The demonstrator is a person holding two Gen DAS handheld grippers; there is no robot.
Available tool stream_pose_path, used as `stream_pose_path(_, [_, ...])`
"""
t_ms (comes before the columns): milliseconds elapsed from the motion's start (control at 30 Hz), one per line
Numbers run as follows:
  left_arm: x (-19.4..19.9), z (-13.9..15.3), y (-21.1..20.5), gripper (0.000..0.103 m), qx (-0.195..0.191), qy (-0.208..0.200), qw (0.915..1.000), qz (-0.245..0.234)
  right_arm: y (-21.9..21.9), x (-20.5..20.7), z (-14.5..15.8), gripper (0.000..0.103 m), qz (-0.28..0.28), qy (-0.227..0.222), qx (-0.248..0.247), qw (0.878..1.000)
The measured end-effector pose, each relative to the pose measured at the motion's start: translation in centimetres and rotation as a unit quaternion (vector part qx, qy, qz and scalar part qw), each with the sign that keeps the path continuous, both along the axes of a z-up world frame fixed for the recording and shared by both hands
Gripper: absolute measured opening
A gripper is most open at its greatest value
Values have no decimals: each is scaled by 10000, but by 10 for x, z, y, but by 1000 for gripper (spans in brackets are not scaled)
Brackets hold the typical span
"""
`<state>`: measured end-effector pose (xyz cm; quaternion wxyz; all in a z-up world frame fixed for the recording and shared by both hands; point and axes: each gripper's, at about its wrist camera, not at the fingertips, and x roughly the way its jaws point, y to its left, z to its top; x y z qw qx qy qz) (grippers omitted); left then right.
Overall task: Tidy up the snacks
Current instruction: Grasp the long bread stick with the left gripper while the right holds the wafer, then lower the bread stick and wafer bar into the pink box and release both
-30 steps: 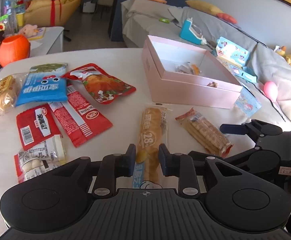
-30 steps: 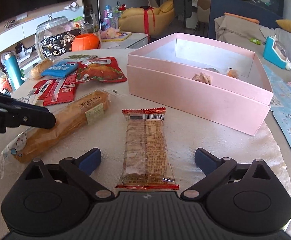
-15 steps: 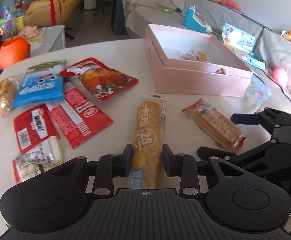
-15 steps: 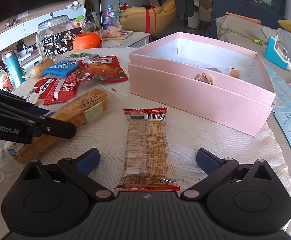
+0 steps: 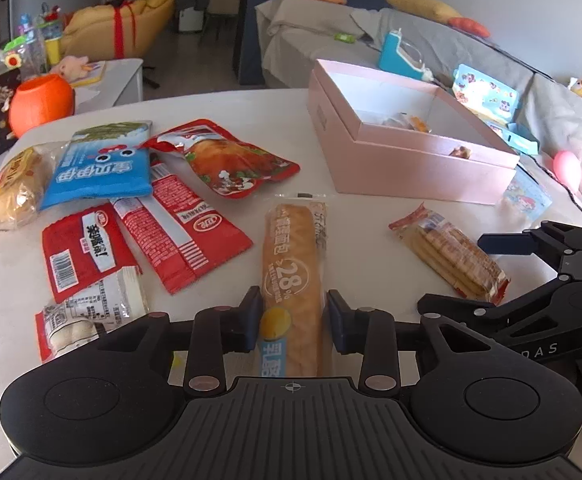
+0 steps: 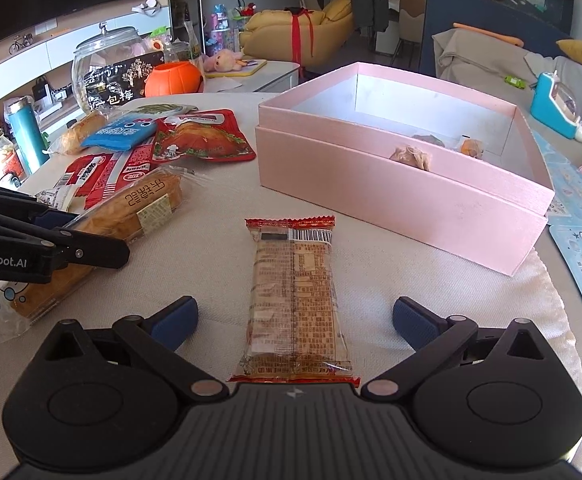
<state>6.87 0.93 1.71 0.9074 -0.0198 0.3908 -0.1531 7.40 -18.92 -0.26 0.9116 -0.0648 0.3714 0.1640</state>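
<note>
The left hand-held gripper straddles the near end of a long bread roll in a clear plastic wrapper that lies flat on the pale cloth-covered counter; its jaws are narrow and opening, with the blue pads standing just beside the wrapper on each side, and whether they touch it is hard to tell. The right hand-held gripper is spread wide, its blue pads well apart from the clear, red-edged pack of biscuits that lies lengthwise between them on the counter, untouched. Beyond both snacks sits an open pink rectangular cardboard box, with a few small wrapped sweets in its near part. Left of the bread roll lies a cluster of other packets: a red pouch printed with a roast chicken, a blue snack bag with cartoon eyes, two flat red sachets, a white and red packet and a small wrapped bun. An orange pumpkin-shaped pot stands at the far left edge.
</note>
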Motion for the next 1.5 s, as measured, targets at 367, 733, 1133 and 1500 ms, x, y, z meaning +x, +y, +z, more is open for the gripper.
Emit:
stream_pose_path(367, [-4, -7, 13, 41, -562, -166, 9982, 106, 1, 0, 0, 103, -22, -24, 24, 10000])
stream_pose_path(733, [-3, -3, 8, 41, -386, -15, 9992, 72, -4, 1, 5, 85, -284, -34, 135, 9995])
stream_pose_path(1133, [0, 2, -4, 41, 119, 136, 9998, -58, -11, -23, 36, 36, -213, -64, 203, 9995])
stream_pose_path(1500, [-10, 61, -10, 33, -215, -510, 9980, -315, -48, -50, 60, 36, -647, -470, 175, 9966])
